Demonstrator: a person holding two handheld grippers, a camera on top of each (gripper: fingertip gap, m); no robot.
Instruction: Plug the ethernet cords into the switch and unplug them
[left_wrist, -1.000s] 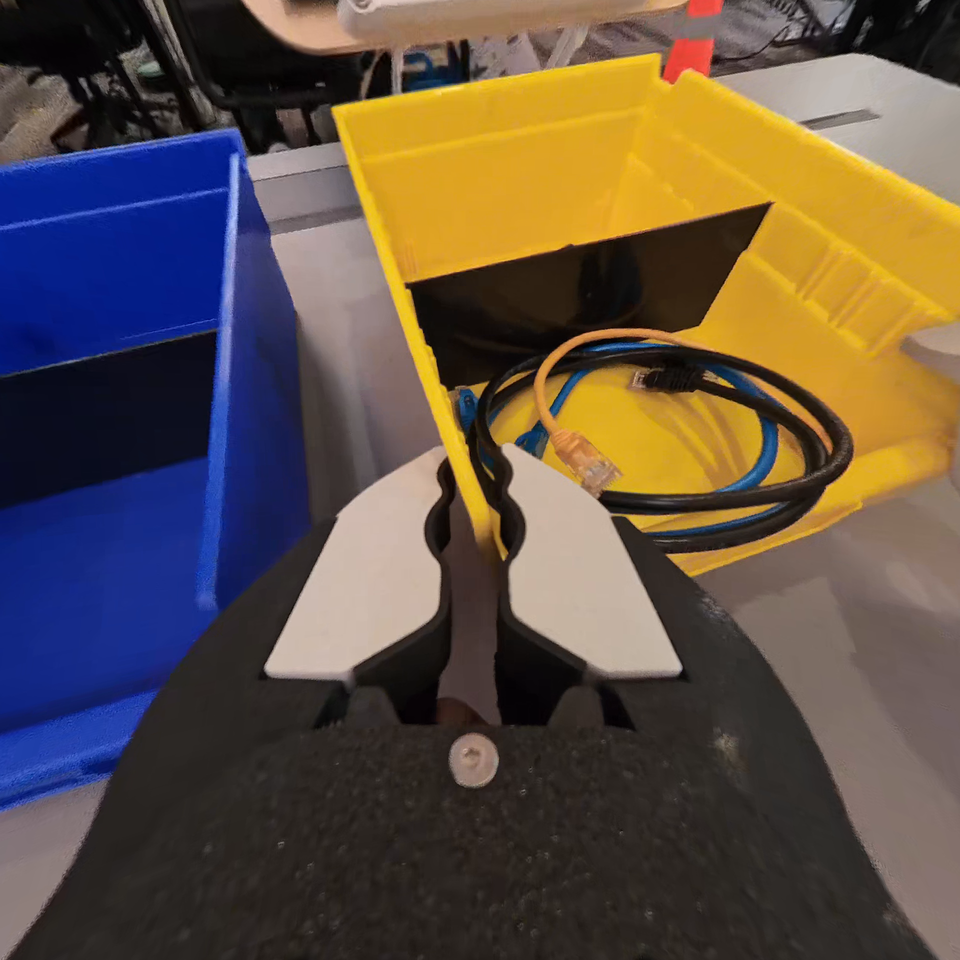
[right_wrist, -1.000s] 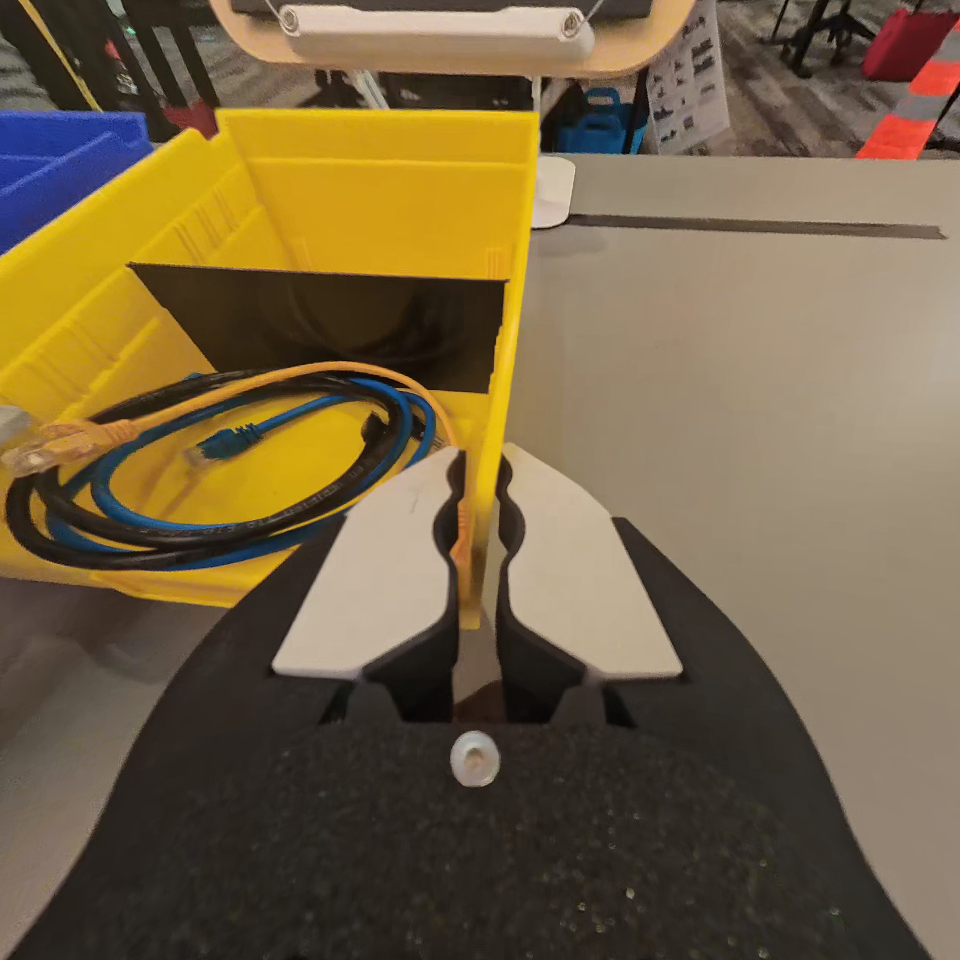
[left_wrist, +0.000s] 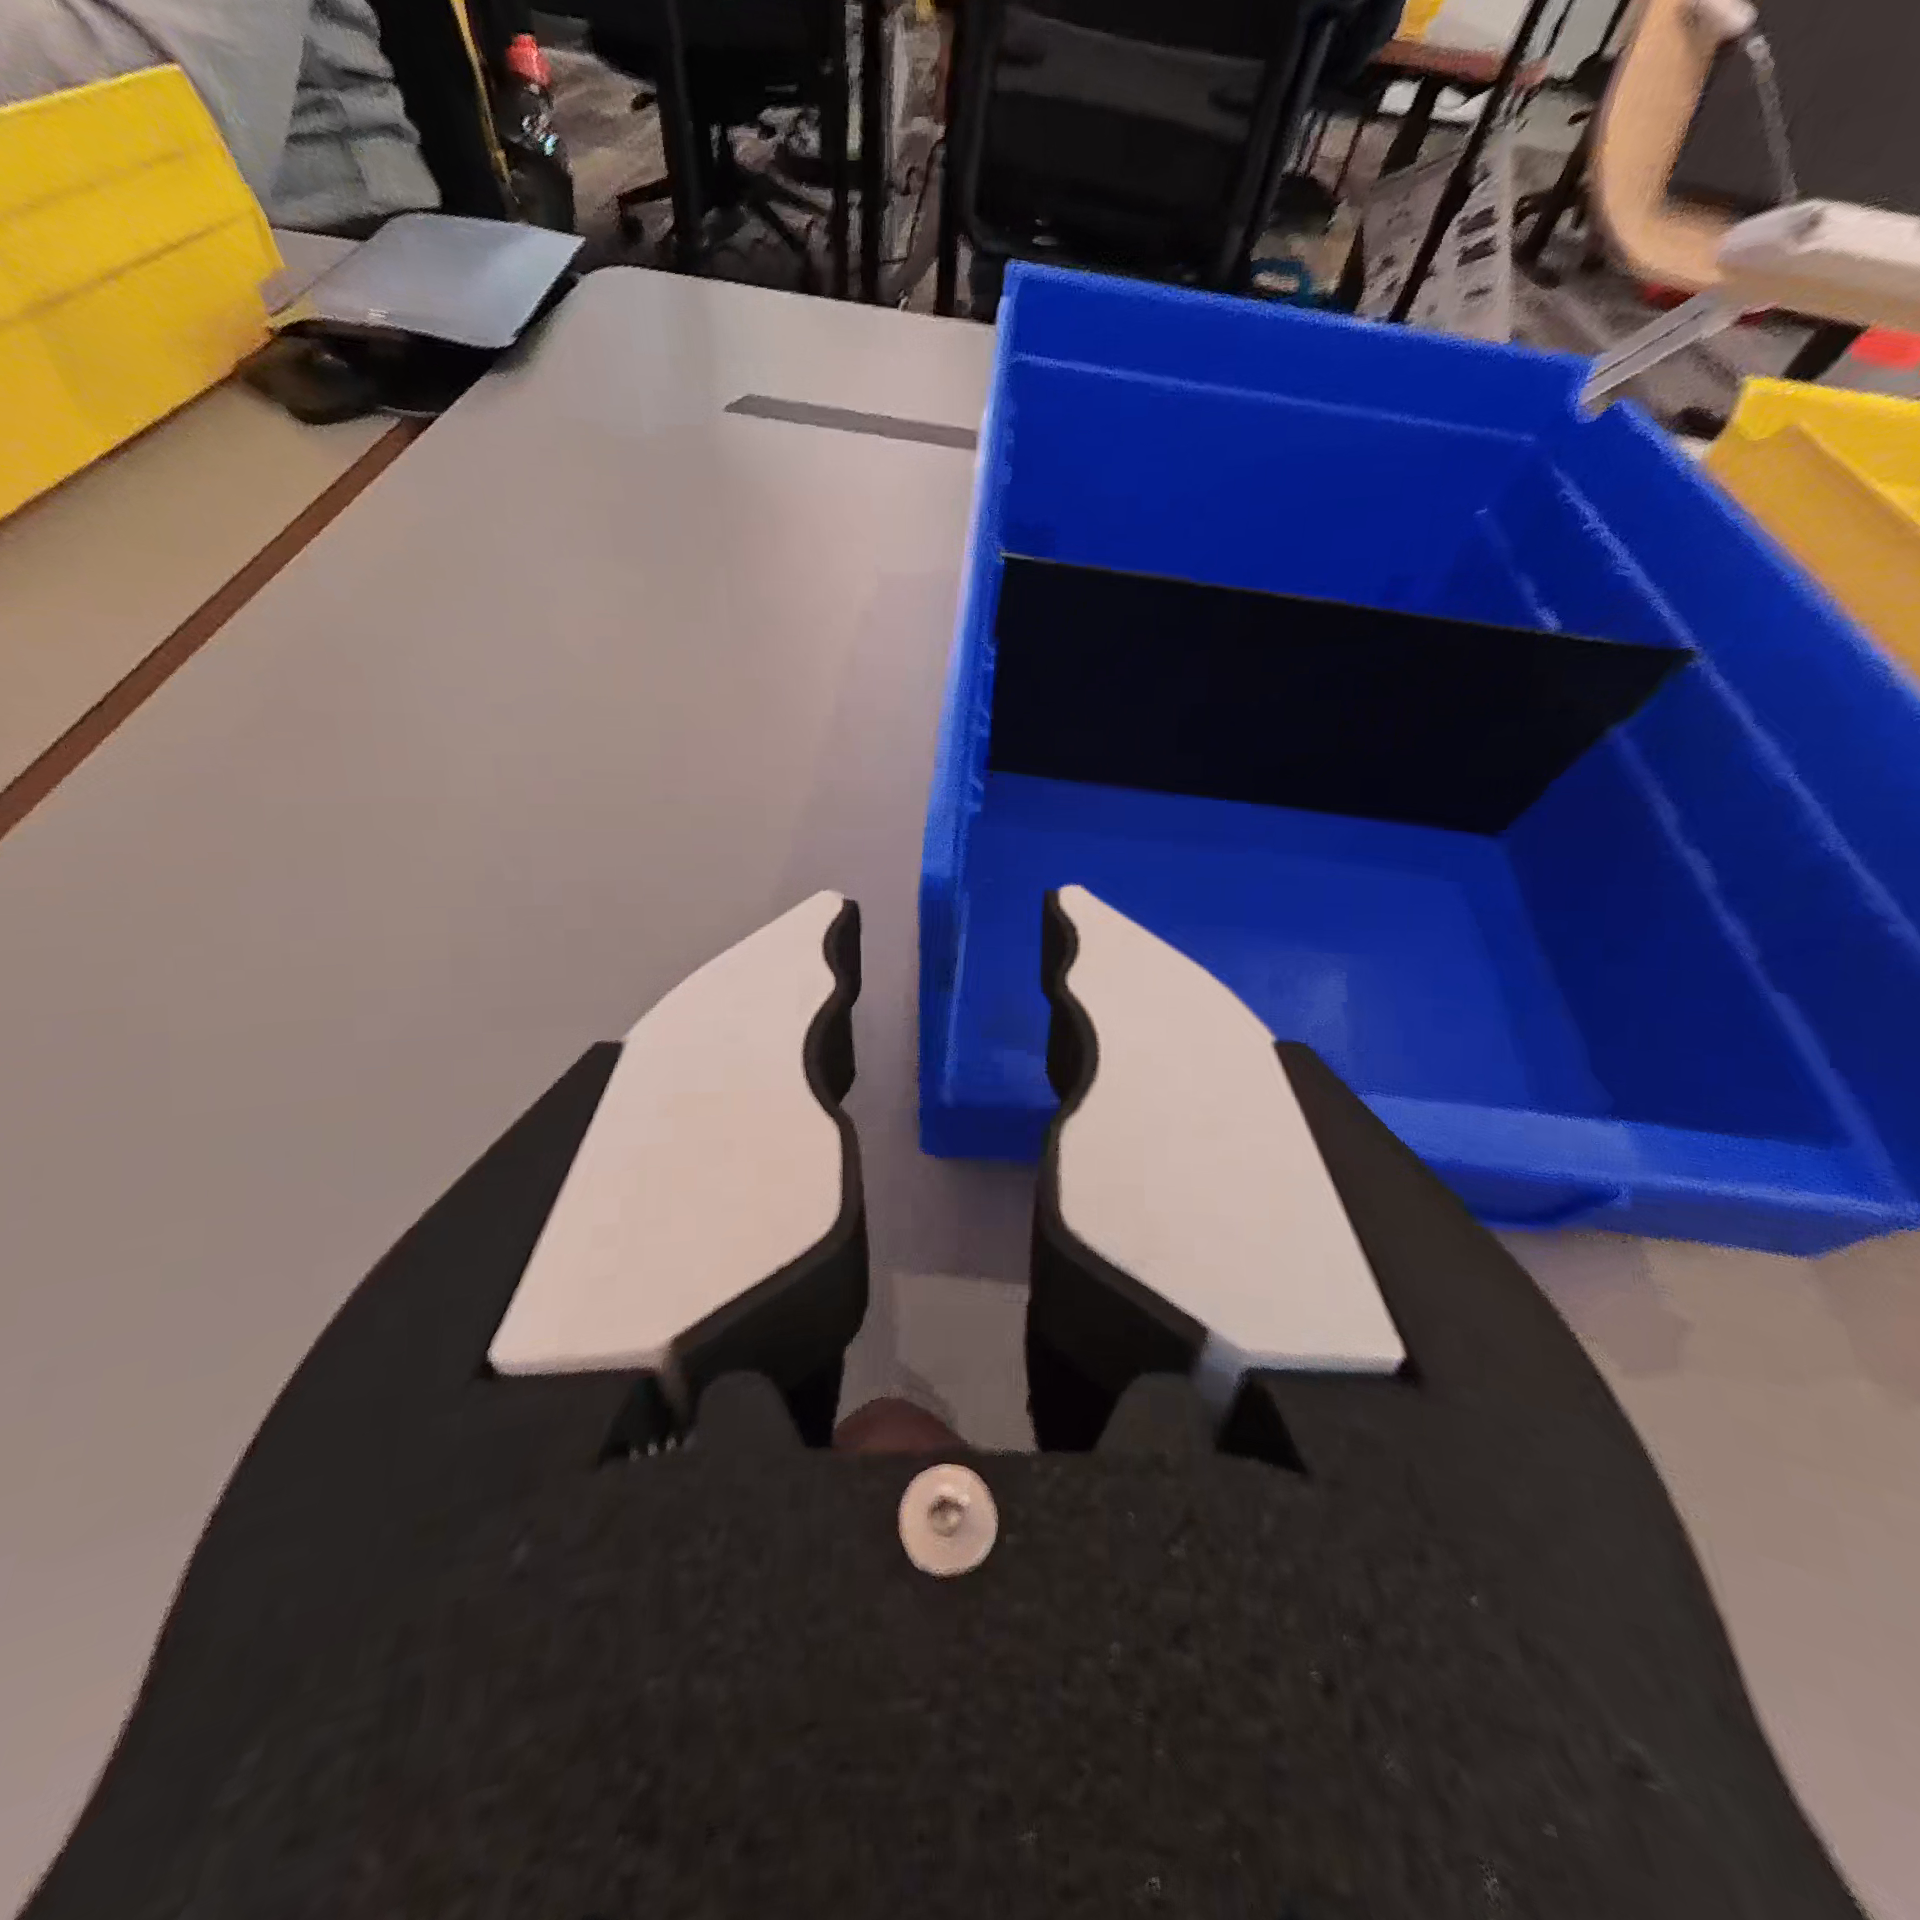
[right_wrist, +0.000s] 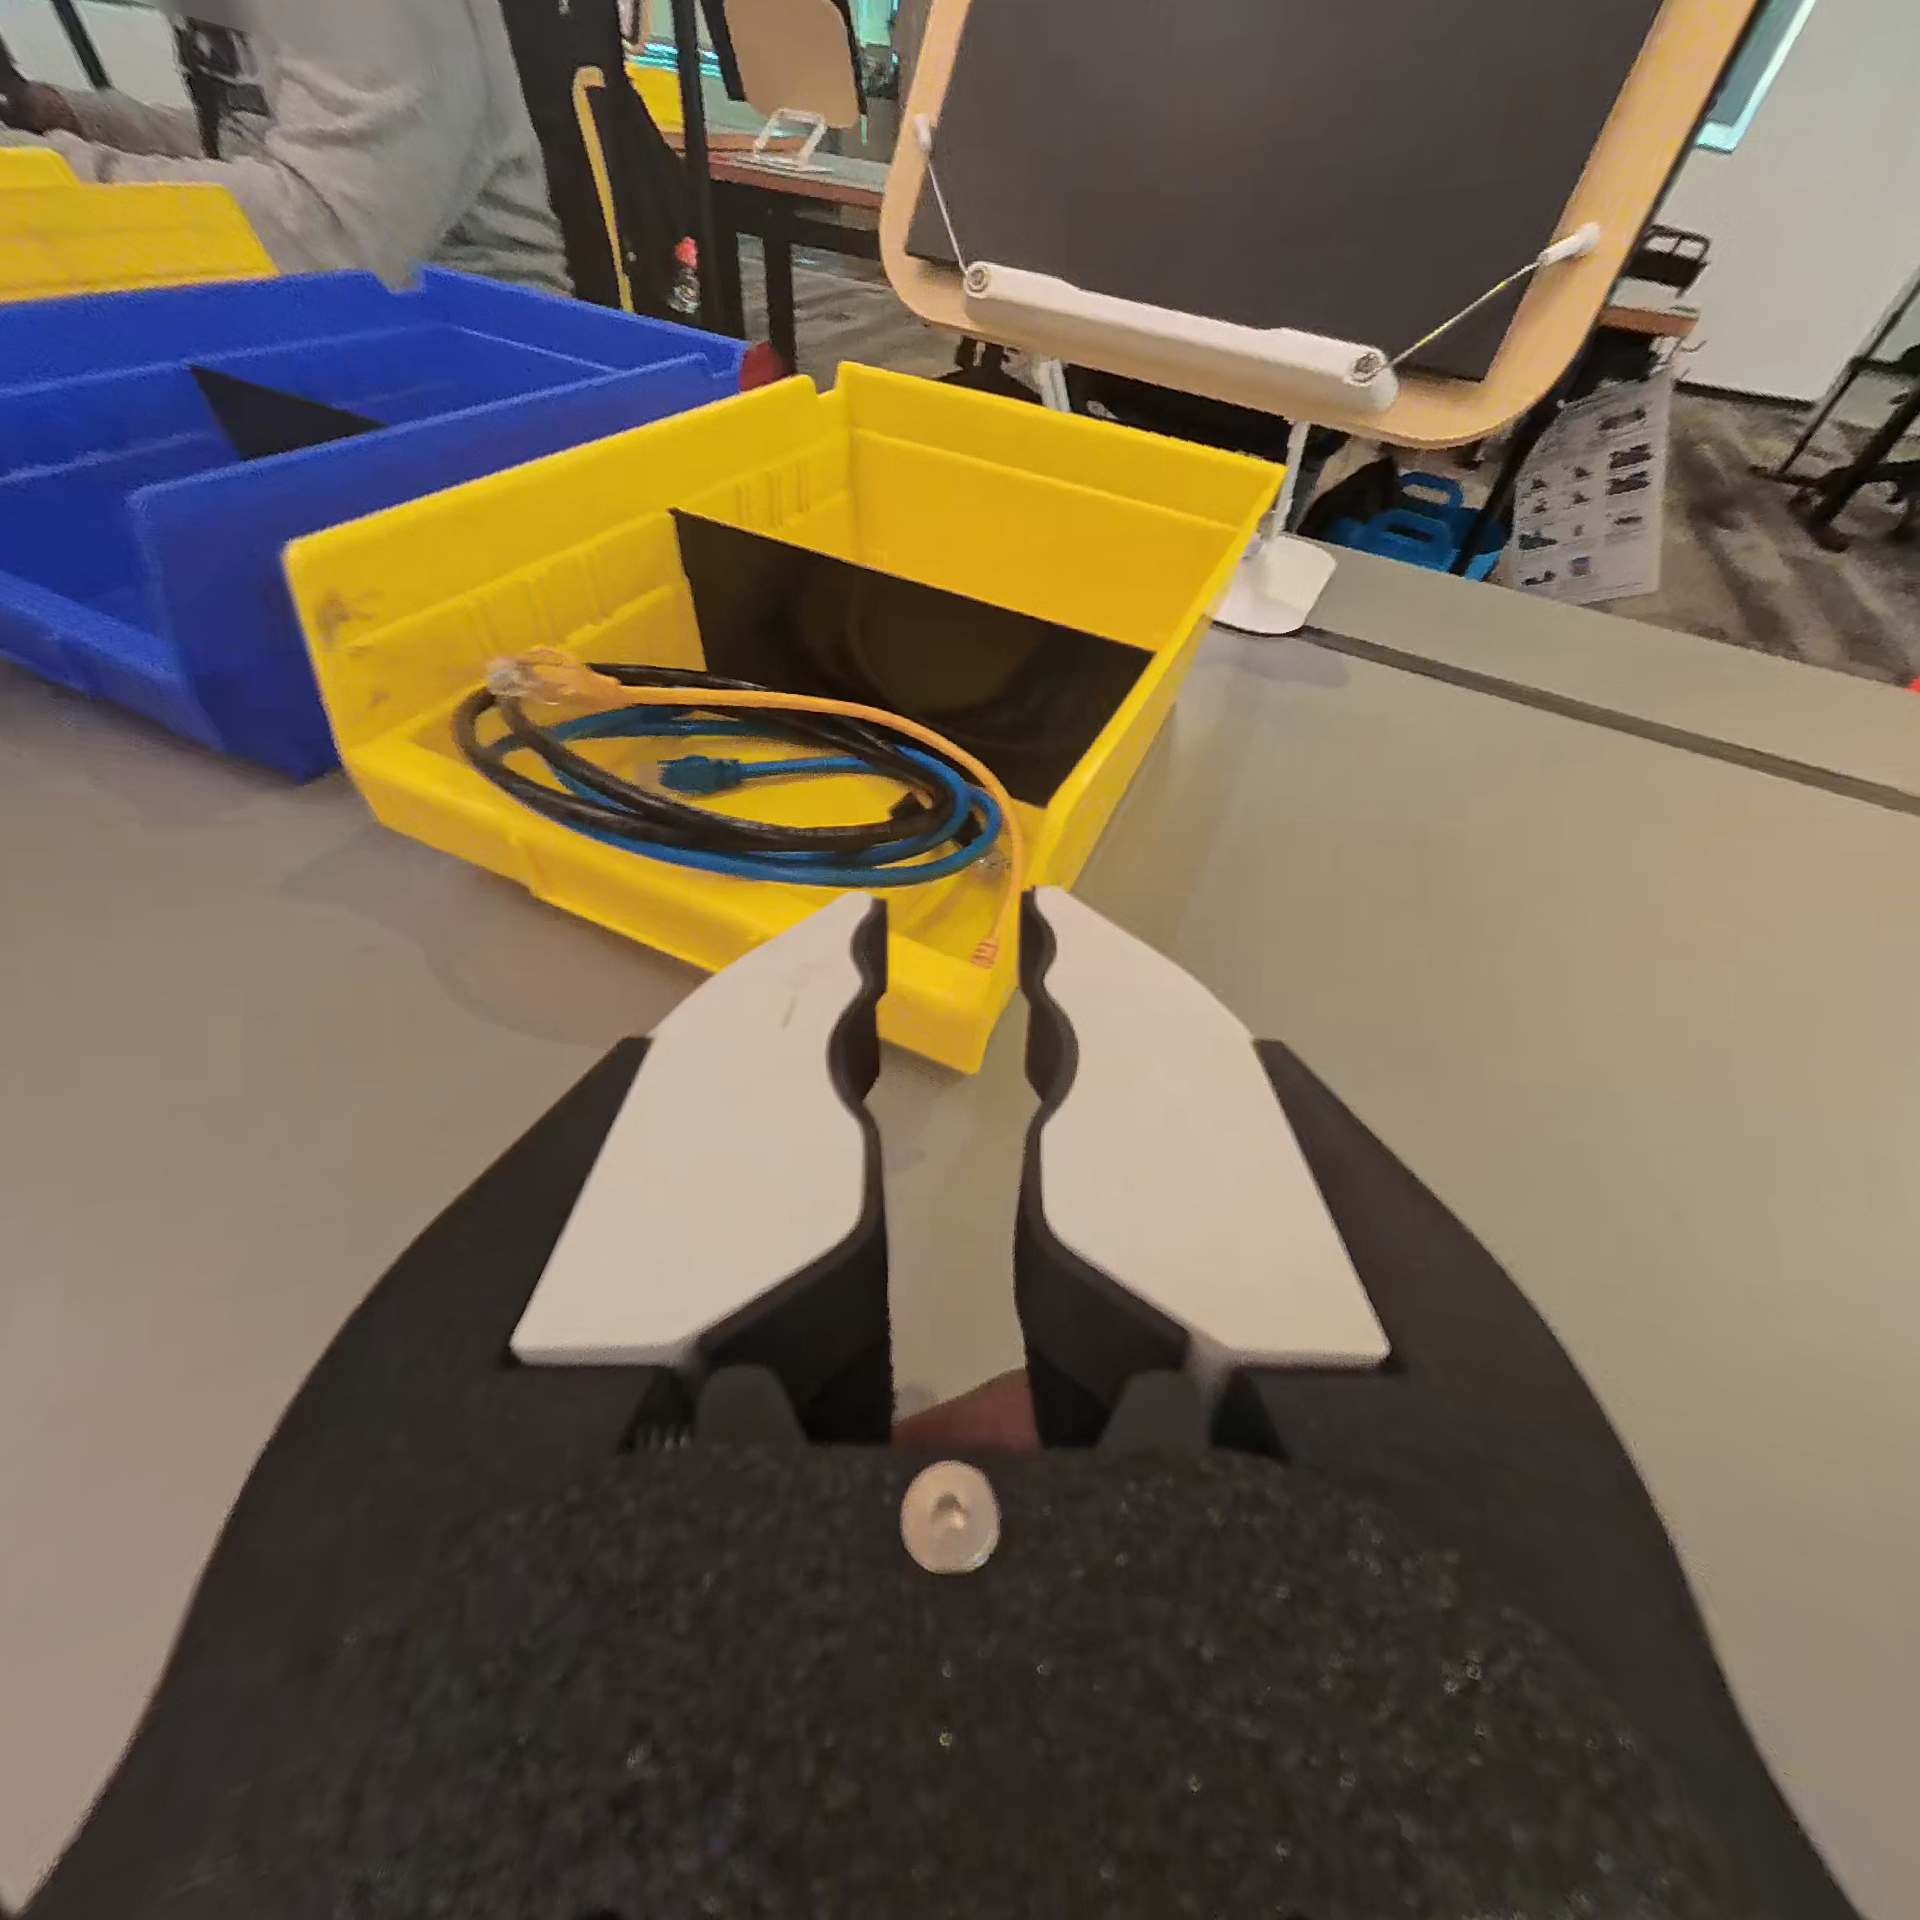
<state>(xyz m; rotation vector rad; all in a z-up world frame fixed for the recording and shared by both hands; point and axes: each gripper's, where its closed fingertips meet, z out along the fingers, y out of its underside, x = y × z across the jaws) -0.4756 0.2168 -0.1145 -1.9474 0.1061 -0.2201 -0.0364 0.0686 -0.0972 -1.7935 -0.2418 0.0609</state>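
In the left wrist view, the left gripper is being held parted and empty over the grey table, at the near corner of a blue bin showing no cords.

In the right wrist view, the right gripper is likewise being held slightly open, gripping nothing, just short of the yellow bin. 3 ethernet cords are lying coiled inside: orange, blue, black. No switch is being shown, so the plugging is judged not yet begun.
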